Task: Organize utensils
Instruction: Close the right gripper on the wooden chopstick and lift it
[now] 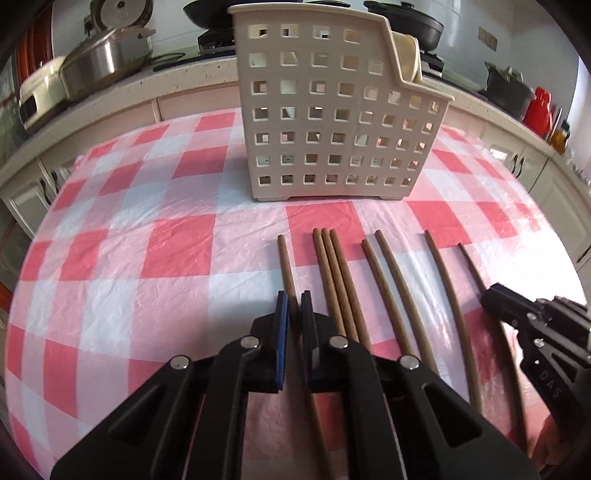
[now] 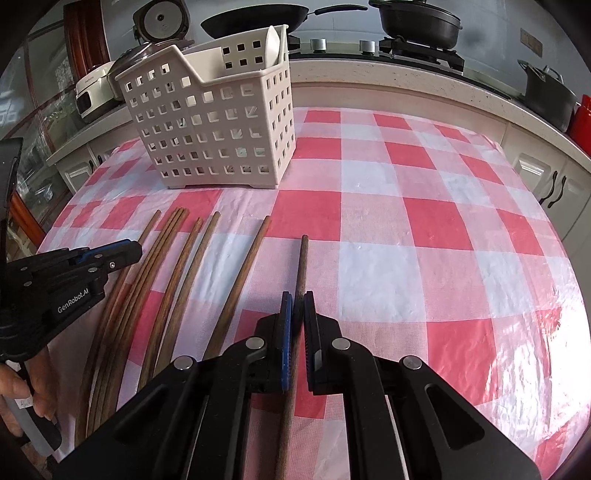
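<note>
Nearest, the left gripper (image 1: 294, 297) is seen nearly closed around the leftmost chopstick (image 1: 286, 264), and the right gripper (image 2: 297, 297) is clamped on the rightmost chopstick (image 2: 301, 264). Both sticks lie on the checked tablecloth (image 2: 406, 221). Between them, six more chopsticks (image 1: 343, 280) are laid side by side. Farther off, a perforated utensil basket (image 1: 332, 122) stands upright on the cloth. Pans (image 2: 421, 18) are noted on the far counter.

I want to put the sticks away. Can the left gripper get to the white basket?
Probably yes. The left gripper faces the basket across bare tablecloth, nothing between. Its fingers look shut on a chopstick already.
</note>
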The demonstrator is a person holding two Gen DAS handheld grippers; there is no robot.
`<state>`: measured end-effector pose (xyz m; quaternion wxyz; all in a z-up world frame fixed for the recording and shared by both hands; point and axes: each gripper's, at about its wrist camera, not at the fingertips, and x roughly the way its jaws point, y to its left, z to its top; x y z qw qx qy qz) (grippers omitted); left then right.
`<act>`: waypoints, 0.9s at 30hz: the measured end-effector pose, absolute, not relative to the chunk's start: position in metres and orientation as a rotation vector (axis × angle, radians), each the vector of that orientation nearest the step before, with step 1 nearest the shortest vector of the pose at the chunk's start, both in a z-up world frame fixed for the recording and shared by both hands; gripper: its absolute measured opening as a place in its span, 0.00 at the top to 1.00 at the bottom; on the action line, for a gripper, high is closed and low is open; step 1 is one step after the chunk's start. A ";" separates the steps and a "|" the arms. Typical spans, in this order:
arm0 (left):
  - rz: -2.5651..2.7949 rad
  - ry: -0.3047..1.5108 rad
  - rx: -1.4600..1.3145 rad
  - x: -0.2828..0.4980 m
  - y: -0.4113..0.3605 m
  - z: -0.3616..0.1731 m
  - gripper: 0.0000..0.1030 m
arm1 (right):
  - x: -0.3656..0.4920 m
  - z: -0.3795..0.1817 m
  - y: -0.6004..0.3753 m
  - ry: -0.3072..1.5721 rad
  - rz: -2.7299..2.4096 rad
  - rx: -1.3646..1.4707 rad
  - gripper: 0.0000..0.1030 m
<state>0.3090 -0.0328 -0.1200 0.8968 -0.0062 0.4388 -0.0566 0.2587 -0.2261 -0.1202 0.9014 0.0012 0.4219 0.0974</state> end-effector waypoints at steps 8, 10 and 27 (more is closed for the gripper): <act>-0.122 0.869 -0.031 0.298 -0.028 -0.109 0.94 | 0.255 -0.111 -0.237 0.838 0.193 0.057 0.94; -0.121 0.850 -0.030 0.294 -0.028 -0.104 0.94 | 0.254 -0.107 -0.238 0.823 0.191 0.062 0.94; -0.116 0.747 -0.040 0.266 -0.024 -0.068 0.94 | 0.232 -0.062 -0.238 0.664 0.218 0.099 0.94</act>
